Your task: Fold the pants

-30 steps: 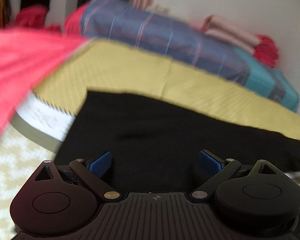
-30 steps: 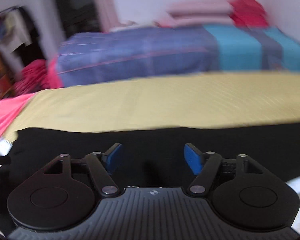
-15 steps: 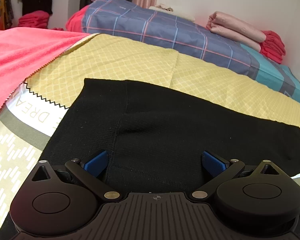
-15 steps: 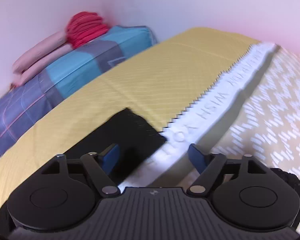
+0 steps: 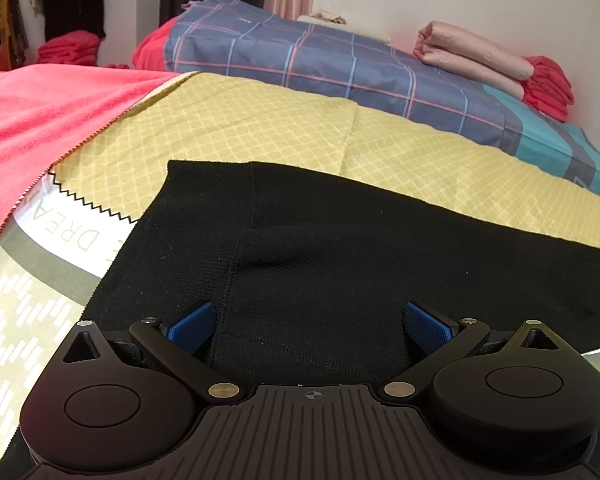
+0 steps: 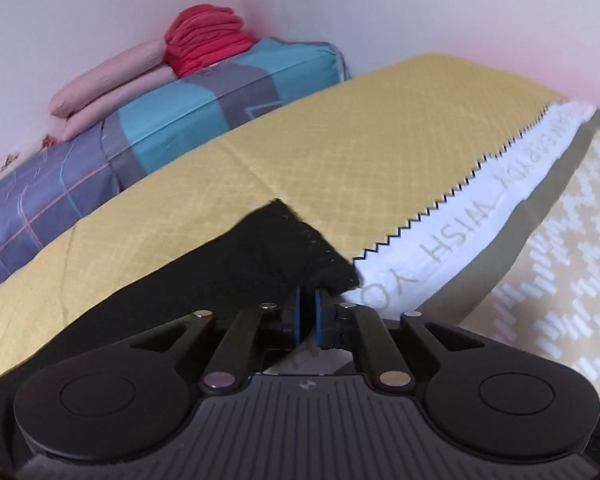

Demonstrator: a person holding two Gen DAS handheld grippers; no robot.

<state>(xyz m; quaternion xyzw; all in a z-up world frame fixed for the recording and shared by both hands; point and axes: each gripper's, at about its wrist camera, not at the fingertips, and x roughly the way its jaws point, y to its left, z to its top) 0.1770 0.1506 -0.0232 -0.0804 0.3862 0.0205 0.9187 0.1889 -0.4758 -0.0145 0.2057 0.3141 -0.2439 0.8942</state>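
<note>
— What differs from a second ago?

— My right hand-held gripper [image 6: 307,314] has swung from mid-pants to the leg hem, and its jaws are closing; the black pants [image 5: 340,264] edge sits at the blue pads, though I can't tell if cloth is pinched. My left hand-held gripper [image 5: 308,326] remains spread wide above the waistband end.

— How do the pants lie?

— Flat on the bed's yellow sheet [image 5: 260,128], long axis from nine to three o'clock, hem [image 6: 300,236] toward one o'clock in the right view.
</note>
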